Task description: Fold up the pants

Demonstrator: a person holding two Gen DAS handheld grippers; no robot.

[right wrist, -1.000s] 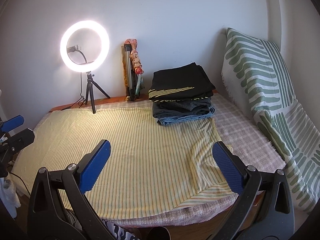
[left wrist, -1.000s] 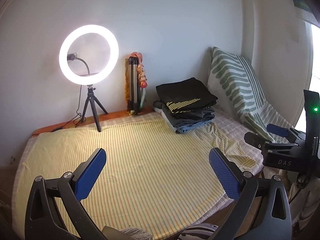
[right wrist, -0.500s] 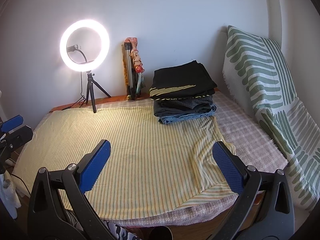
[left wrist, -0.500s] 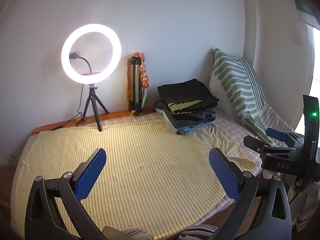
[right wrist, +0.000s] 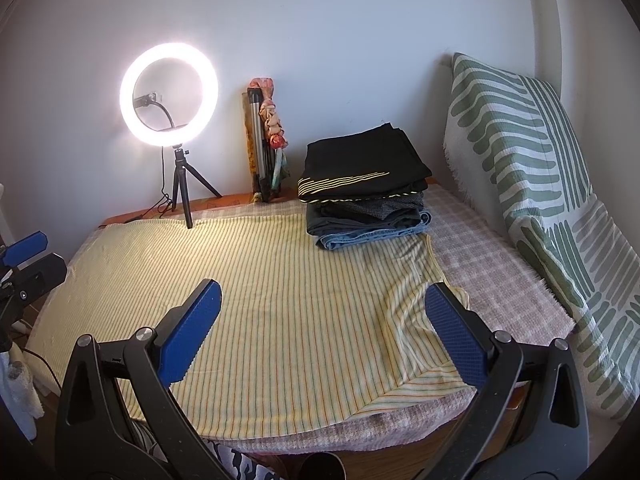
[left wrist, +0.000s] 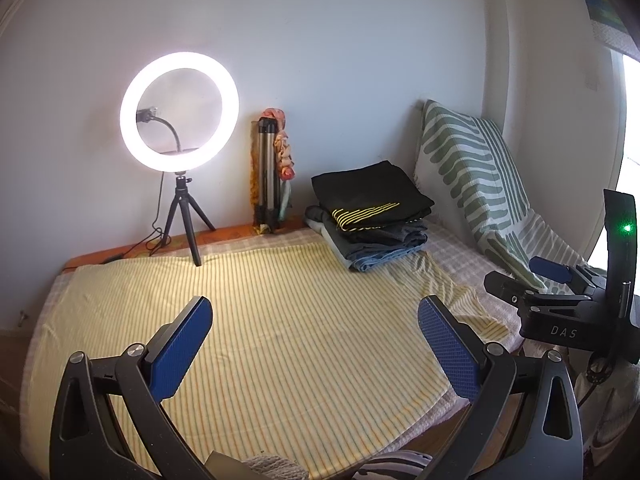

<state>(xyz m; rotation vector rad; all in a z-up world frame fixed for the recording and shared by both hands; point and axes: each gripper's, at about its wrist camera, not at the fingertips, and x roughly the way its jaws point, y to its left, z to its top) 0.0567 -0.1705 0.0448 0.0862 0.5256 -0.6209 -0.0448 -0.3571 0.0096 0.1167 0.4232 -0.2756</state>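
Left gripper (left wrist: 312, 340) and right gripper (right wrist: 322, 316) both jaws apart, empty, hovering over yellow striped sheet (right wrist: 280, 280). Folded pants stack (right wrist: 366, 196) at far edge, by pillow (right wrist: 532, 184). Best: reach for top black pair, pinch waistband corners, lift cleanly.
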